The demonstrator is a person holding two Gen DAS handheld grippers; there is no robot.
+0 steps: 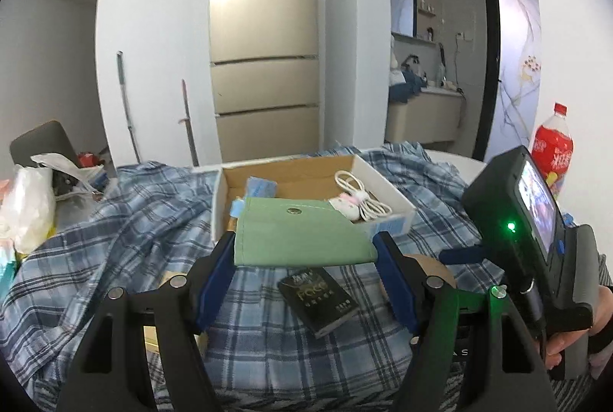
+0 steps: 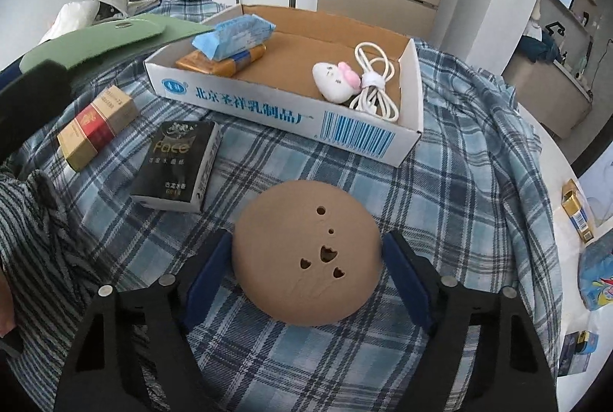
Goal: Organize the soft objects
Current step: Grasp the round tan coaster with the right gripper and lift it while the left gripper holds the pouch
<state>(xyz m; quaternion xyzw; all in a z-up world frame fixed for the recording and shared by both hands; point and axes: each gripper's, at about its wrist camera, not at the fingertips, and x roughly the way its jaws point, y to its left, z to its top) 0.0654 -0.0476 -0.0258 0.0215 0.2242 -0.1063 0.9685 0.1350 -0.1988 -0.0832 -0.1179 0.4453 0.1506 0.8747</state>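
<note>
Left gripper (image 1: 304, 251) grips green pouch (image 1: 299, 232), lifted above the plaid cloth (image 1: 134, 220), near edge of box (image 2: 291, 105). Right gripper (image 2: 306, 255) has pads each side of tan pad (image 2: 306, 251) lying on cloth; contact unclear.

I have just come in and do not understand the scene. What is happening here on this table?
A person is sorting soft things into a cardboard box on a plaid cloth. The left gripper holds a green felt pouch above the cloth, near the box. The right gripper sits around a round tan pad lying on the cloth. The box already holds a blue wipes pack, a small plush toy and a white cable.
</note>
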